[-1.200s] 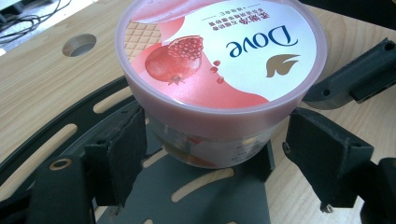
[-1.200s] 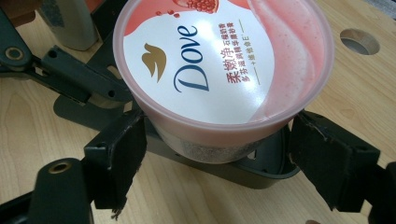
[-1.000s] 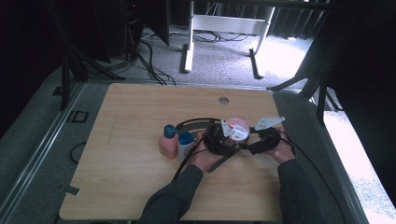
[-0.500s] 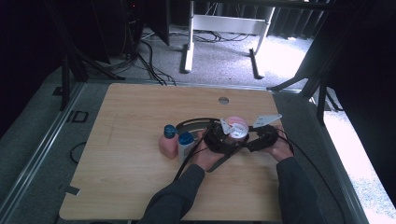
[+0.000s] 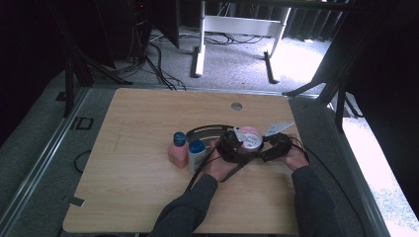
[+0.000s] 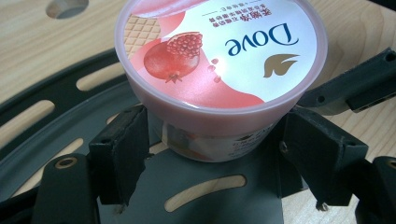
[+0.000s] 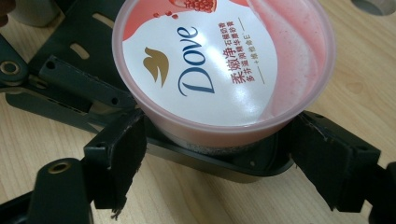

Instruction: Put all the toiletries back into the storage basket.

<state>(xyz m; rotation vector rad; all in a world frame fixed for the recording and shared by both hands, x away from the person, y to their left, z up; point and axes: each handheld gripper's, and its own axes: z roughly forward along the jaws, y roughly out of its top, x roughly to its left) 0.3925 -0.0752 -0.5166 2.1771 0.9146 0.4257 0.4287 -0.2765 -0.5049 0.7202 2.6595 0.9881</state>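
dove tub [image 6: 219, 70] base behind jaws

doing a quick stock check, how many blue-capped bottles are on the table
2: a pink bottle left of the Dove tub, and a white bottle right beside the pink one, by the left hand. More may sit hidden behind the hands.

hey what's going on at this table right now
A person at a light wooden table works two hand-held grippers around a pink round Dove tub with a pomegranate lid. The left gripper has its jaws against the tub's lower body, and the right gripper brackets it from the other side. The tub sits on a black slotted ring-shaped tray. Two blue-capped bottles stand beside it.
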